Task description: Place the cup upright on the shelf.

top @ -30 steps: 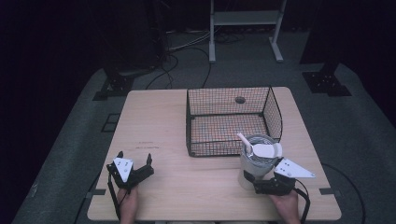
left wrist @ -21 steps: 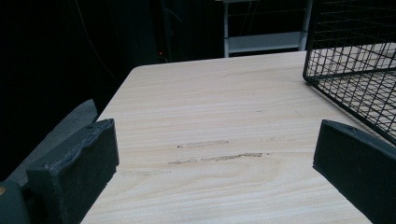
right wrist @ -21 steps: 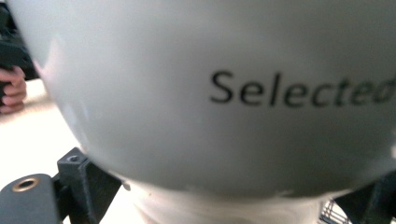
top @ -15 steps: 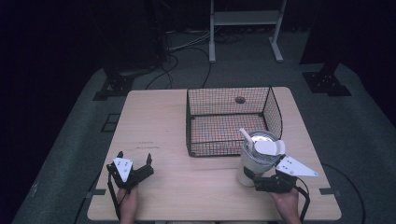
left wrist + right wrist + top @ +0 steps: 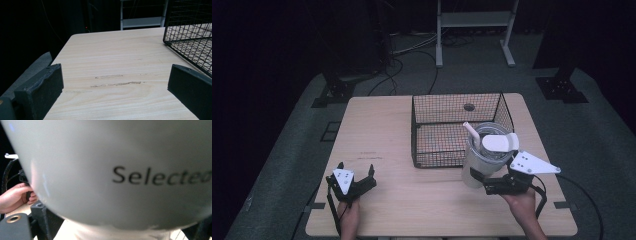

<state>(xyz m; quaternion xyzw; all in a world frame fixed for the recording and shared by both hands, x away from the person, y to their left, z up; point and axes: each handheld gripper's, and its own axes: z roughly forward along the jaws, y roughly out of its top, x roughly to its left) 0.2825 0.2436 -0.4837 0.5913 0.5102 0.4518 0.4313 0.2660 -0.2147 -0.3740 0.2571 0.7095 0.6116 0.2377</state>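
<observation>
— Pale wood first: the table (image 5: 392,130) takes up the middle of the high view. What stands on it?

— The black wire basket (image 5: 452,107), upper centre. Just below its lower-right corner is the white tumbler (image 5: 479,160) with its straw (image 5: 471,131), lifted in my right gripper (image 5: 482,182).

— So the cup sits between those jaws?

— Yes, clamped low on its side; in the right gripper view its wall, printed "Selected", is pressed up against the lens.

— And your other claw?

— My left gripper (image 5: 356,175), lower left, rests on the tabletop, jaws spread wide around nothing, well apart from the tumbler.
</observation>
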